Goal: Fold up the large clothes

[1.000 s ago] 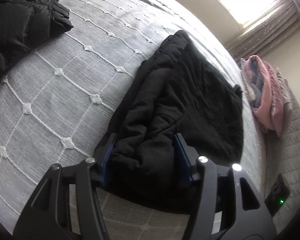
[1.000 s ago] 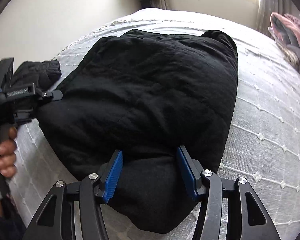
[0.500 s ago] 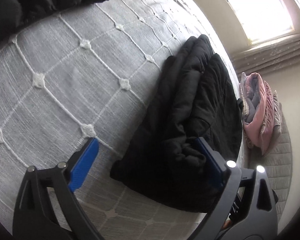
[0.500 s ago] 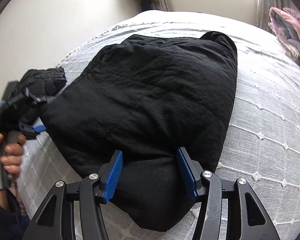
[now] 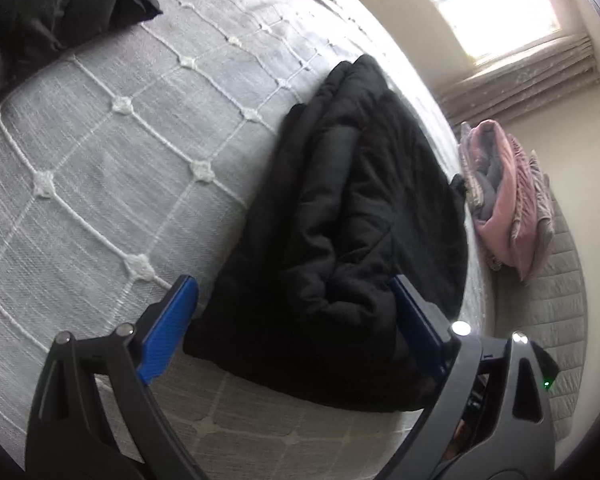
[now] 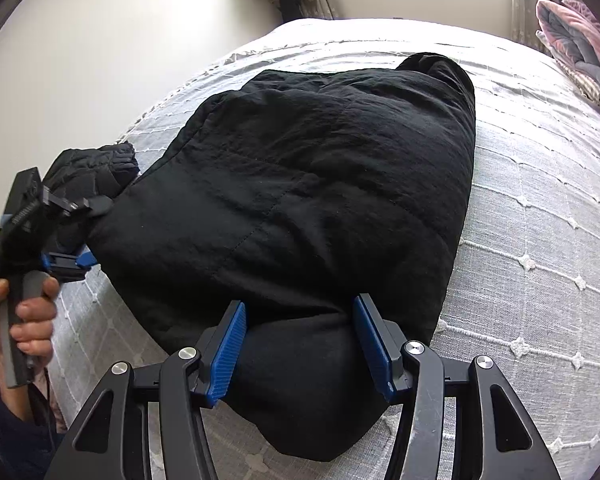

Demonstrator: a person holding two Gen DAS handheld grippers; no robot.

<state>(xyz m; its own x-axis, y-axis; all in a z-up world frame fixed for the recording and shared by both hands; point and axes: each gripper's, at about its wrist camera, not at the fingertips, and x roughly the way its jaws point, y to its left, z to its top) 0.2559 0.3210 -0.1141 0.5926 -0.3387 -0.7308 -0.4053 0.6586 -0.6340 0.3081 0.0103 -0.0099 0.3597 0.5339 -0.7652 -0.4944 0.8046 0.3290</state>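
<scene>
my left gripper [image 5: 292, 320]: jaws just spread, off the black jacket [image 5: 352, 216] | my right gripper [image 6: 300, 344]: pinching its near end | jacket runs lengthwise straight ahead on the bed [image 6: 540, 208] | right is nearer

My two matte-black grippers, left [image 5: 292, 320] and right [image 6: 300, 344], carry ribbed blue finger pads [image 6: 228, 354] and silver screw heads [image 6: 187, 353]; my dark navy sleeve [image 6: 16, 432] shows.
</scene>
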